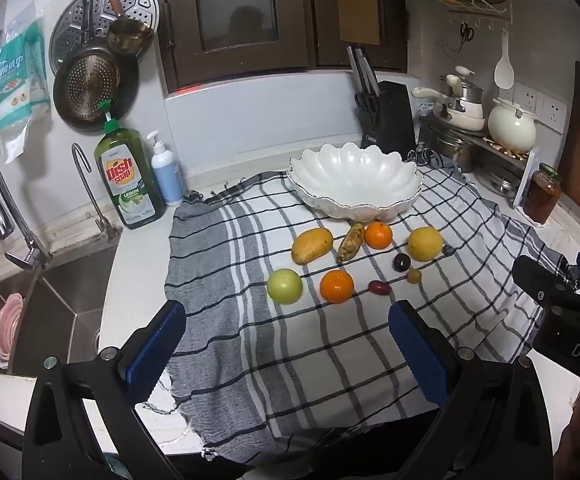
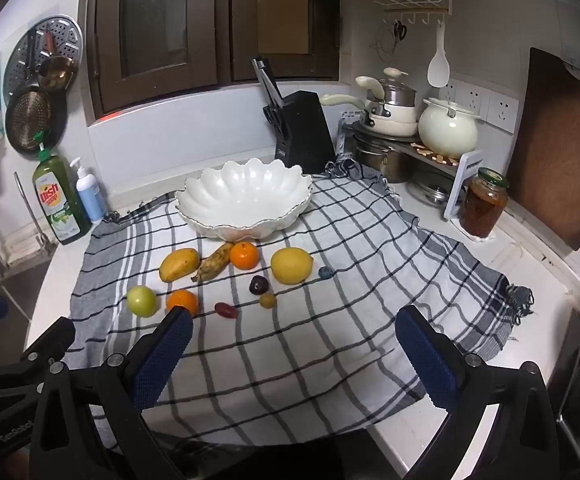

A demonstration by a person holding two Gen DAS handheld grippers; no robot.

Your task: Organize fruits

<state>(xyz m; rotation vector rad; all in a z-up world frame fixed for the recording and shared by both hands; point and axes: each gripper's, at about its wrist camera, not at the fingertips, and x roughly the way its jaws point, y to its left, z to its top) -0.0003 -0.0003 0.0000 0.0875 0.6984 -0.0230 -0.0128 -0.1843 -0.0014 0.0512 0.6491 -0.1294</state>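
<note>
Fruit loose on the checked cloth (image 1: 274,360), bowl (image 1: 353,184) empty — left gripper (image 1: 290,344) and right gripper (image 2: 293,348) wide, holding nothing.
Mid-frame, mango (image 1: 311,245) looks soft — best pinched gently across its middle.

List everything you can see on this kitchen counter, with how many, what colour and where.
bowl: one, white, scalloped, empty, back of the cloth
cloth: one, grey and white checked, spread over the counter
mango: one, yellow, left in the back row
banana: one, brown-spotted, beside the mango
oranges: two, one by the banana, one in the front row
lemon: one, yellow, right of the back orange
green apple: one, front left
small fruits: four, dark, red, olive and blue, right of the front orange
dish soap: one, green bottle, by the sink
knife block: one, black, behind the bowl
jar: one, brown contents, right edge
left gripper: blue fingers, open, empty
right gripper: blue fingers, open, empty
</note>
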